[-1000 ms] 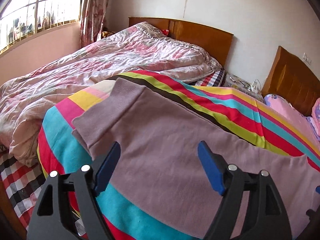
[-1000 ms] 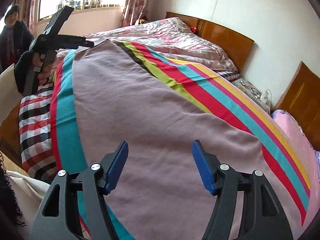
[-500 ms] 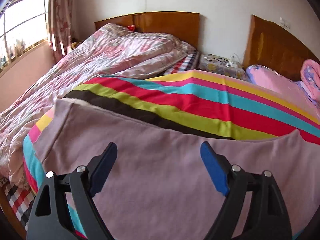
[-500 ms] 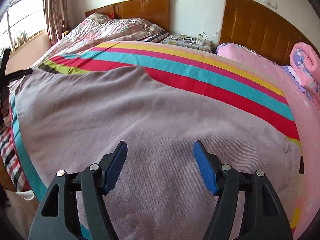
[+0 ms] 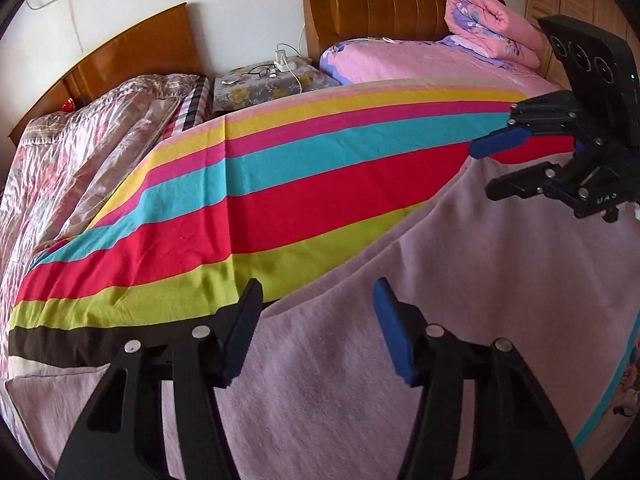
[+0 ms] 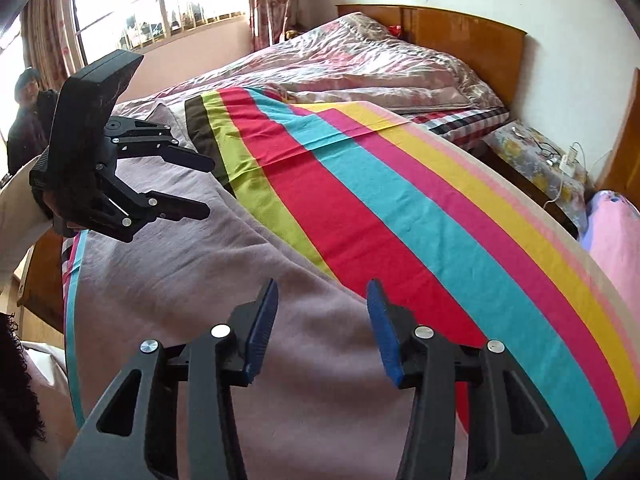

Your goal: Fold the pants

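Pants (image 6: 168, 280); bystander (image 6: 26, 116) (R view only).

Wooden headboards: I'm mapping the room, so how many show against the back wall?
2. One headboard stands behind the pink floral quilt; the other headboard stands behind the pink bed with the rolled blanket. More may lie outside view.
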A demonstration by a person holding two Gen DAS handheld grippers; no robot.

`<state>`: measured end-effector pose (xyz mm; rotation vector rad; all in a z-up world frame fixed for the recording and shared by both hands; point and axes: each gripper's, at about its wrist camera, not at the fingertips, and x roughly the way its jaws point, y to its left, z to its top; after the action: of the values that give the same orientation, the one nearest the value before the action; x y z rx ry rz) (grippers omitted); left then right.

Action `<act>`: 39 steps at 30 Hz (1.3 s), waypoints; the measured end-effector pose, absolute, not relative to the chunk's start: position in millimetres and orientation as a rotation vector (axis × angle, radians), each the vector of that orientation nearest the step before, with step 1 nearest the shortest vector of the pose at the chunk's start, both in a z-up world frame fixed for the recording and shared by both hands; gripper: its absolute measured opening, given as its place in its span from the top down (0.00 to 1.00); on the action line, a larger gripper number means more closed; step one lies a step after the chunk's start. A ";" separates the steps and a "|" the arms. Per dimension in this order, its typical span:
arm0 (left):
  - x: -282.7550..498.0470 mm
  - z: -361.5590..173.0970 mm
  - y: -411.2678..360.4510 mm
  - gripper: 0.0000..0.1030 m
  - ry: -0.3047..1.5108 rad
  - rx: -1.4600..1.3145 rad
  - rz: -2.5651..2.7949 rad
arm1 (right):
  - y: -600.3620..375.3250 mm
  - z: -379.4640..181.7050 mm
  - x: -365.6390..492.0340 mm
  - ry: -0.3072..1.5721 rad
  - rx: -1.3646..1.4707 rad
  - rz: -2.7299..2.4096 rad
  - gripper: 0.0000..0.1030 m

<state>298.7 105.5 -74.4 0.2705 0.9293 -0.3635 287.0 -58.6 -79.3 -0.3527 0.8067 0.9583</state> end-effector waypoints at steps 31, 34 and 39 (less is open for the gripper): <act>312.4 -82.9 99.7 0.40 0.854 0.305 -0.210 | -64.5 -92.8 296.3 0.772 -0.357 0.846 0.52; 288.5 -64.4 78.2 0.26 0.811 0.209 -0.277 | -93.9 -85.4 279.3 0.785 -0.303 0.792 0.52; 294.3 -97.8 8.1 0.22 0.946 0.292 -0.417 | -128.2 -122.0 260.4 0.946 -0.275 0.736 0.52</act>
<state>294.3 8.1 -97.8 0.2918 0.9461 -0.4174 260.4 -128.2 -122.0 -0.2752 0.9456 0.7360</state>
